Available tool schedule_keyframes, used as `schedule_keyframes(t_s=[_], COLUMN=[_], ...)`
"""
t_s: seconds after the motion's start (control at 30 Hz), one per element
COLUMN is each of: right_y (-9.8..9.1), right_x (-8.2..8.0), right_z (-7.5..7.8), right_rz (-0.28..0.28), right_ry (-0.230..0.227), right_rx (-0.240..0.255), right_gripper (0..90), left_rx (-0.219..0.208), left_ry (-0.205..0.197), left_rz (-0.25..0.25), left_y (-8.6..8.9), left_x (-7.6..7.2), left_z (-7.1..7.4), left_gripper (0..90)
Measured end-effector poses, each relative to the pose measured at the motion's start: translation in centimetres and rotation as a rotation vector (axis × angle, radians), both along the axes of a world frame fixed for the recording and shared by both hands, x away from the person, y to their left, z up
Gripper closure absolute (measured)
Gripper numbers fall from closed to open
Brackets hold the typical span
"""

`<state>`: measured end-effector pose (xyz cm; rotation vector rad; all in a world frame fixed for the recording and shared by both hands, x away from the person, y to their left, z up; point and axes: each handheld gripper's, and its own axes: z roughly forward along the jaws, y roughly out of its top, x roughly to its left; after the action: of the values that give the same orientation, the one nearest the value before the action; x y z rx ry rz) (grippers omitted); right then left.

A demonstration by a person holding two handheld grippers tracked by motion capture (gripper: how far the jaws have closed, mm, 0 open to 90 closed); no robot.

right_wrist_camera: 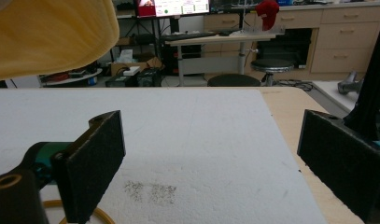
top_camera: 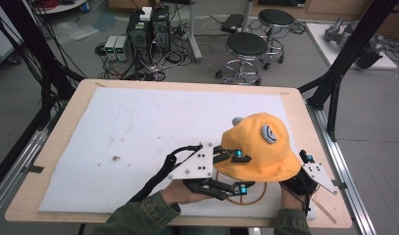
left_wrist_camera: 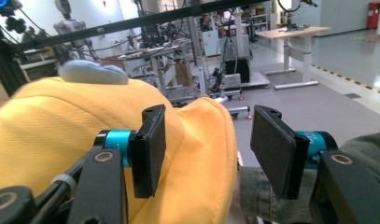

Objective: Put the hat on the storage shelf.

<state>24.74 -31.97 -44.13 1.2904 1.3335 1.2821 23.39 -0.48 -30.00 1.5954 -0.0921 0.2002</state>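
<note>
The hat [top_camera: 258,144] sits raised above the surface [top_camera: 69,127], over the near right part of the foam sheet [top_camera: 138,132]. The left gripper [top_camera: 229,171] lies at its left edge, with one of its fingers [left_wrist_camera: 148,149] against the brim. The right gripper [top_camera: 305,171] lies under the brim's right side. A ring [top_camera: 246,193] lies on the sheet beneath the hat, just beside the left gripper's fingers.

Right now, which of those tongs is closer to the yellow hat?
Left. The left tongs sit at the yellow hat's brim, jaws open either side of its edge. The right tongs are open too, lower down with the brim above them.
</note>
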Motion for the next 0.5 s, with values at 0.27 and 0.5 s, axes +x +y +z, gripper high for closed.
schedule_keyframes(t_s=[0.27, 0.5], right_y=[0.1, 0.1], right_x=[0.1, 0.1], right_z=[-0.1, -0.1], right_rz=[0.002, -0.002], right_ry=[0.009, 0.011], right_rx=[0.001, 0.003], right_gripper=[6.5, 6.5], left_rx=[-0.027, -0.081], left_ry=[-0.008, 0.019], left_rz=[0.054, 0.125], left_y=[1.8, 4.5], left_x=[0.3, 1.2], left_z=[0.5, 1.0], left_gripper=[36.8, 36.0])
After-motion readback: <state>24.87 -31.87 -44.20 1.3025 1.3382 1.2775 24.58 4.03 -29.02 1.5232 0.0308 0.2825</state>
